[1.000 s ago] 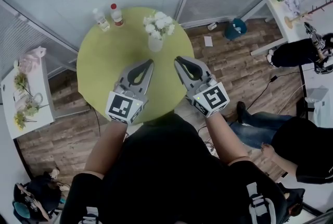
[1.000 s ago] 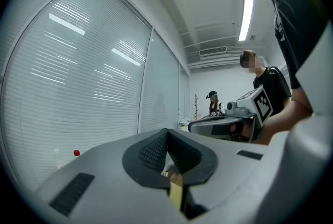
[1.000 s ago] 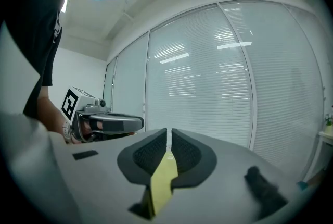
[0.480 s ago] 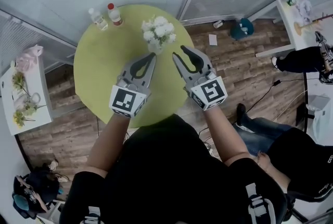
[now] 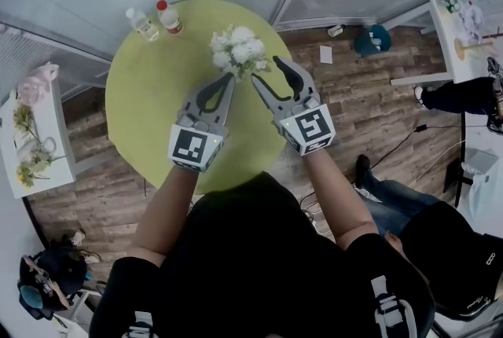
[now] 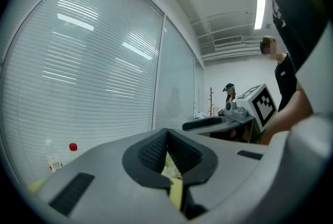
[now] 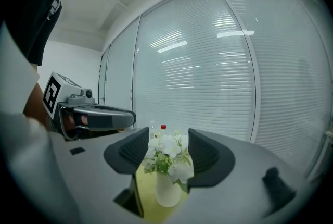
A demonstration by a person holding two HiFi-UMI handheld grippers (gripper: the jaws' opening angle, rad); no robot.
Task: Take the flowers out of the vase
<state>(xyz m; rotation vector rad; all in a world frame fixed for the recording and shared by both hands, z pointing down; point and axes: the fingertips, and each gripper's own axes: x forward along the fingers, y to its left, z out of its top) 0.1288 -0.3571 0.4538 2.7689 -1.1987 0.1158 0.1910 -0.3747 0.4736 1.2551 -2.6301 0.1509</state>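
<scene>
Tabletop (image 5: 149, 85) green, floor (image 5: 354, 112) wooden; left fingers (image 6: 151, 151) shut, right fingers (image 7: 132, 151) just opened, both empty.

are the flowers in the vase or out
In: the flowers stand upright in the vase, stems down its neck.

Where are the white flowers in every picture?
Head view: bunch of white flowers, top middle, on the round green table.
Left gripper view: a sliver, low middle, behind the dark fingers.
Right gripper view: low middle, seen between the parted fingers.
Shared landmark: red-capped clear bottle.
</scene>
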